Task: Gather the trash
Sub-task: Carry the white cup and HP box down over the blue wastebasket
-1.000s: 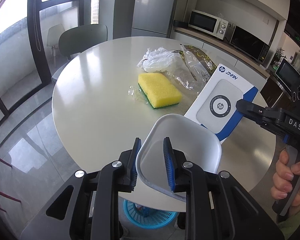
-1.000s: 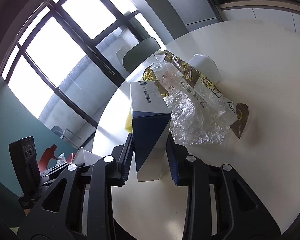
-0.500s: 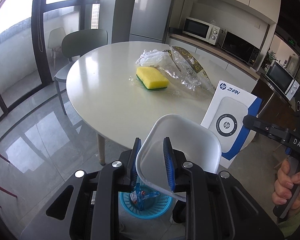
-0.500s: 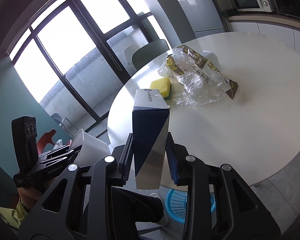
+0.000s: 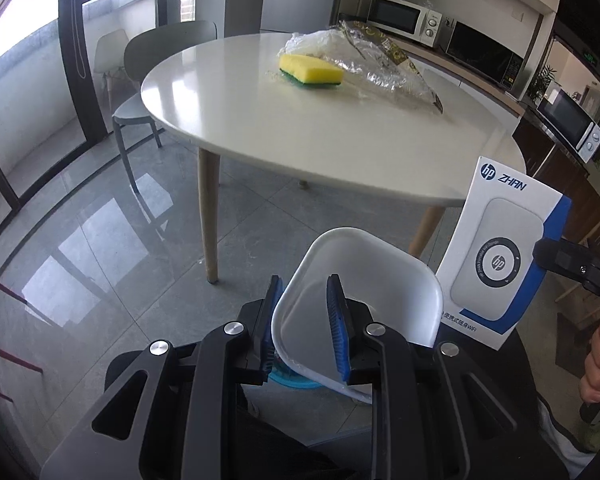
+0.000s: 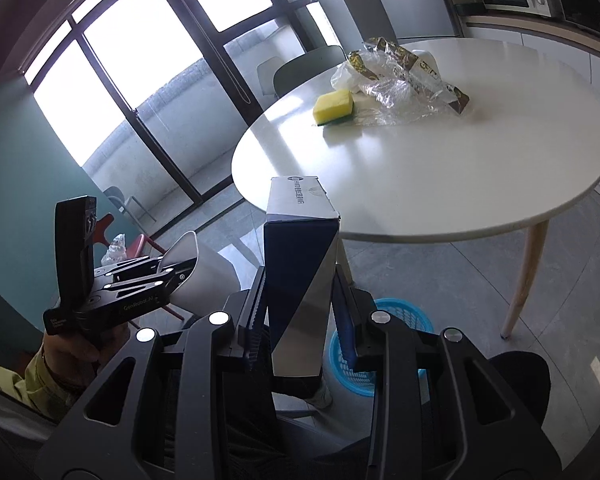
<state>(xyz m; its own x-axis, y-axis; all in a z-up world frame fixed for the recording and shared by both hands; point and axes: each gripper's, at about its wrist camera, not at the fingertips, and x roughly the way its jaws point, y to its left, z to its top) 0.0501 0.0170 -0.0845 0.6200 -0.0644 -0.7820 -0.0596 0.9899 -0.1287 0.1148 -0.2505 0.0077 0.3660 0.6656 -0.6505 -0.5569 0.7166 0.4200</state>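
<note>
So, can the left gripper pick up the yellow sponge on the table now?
Probably not yet: the left gripper is shut on the white tray, off the table, and the yellow sponge lies far across it.

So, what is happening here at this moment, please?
A person is clearing trash with a handheld gripper in each hand. The left gripper is shut on the rim of a white plastic container, and the right gripper is shut on a white and blue HP box. Both are held off the table, above the floor, near a blue basket below. A yellow sponge and a crumpled clear wrapper lie on the round white table.
</note>
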